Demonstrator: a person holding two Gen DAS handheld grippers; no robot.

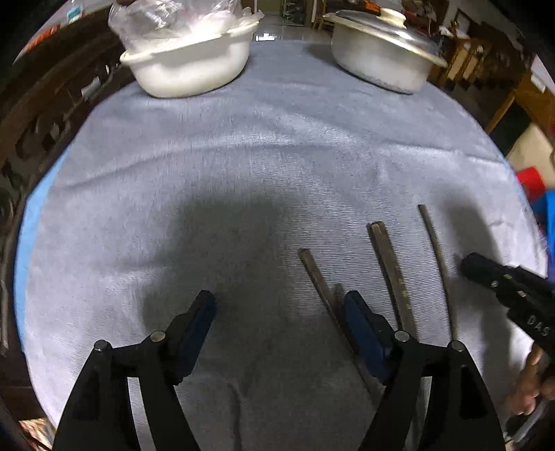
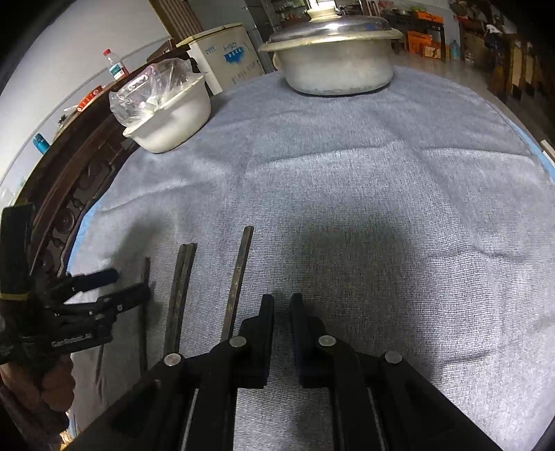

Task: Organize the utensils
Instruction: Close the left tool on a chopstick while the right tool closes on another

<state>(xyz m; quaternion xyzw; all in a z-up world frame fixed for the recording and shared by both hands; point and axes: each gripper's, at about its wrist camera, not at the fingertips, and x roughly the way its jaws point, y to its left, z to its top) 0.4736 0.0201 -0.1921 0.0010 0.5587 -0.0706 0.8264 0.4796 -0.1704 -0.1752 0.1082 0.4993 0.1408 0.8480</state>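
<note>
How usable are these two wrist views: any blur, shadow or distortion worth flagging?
Left wrist: strong fisheye bending, motion blur toward the edges, a dark shadow on the grey cloth ahead of the left gripper. Right wrist: sharper, same bending, shadow ahead of the right gripper.

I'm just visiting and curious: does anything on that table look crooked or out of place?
Yes. The dark chopsticks on the grey cloth are not lined up: two lie pressed together as a pair, the others lie singly, fanned apart at different angles. The metal pot's lid also appears to sit tilted.
</note>
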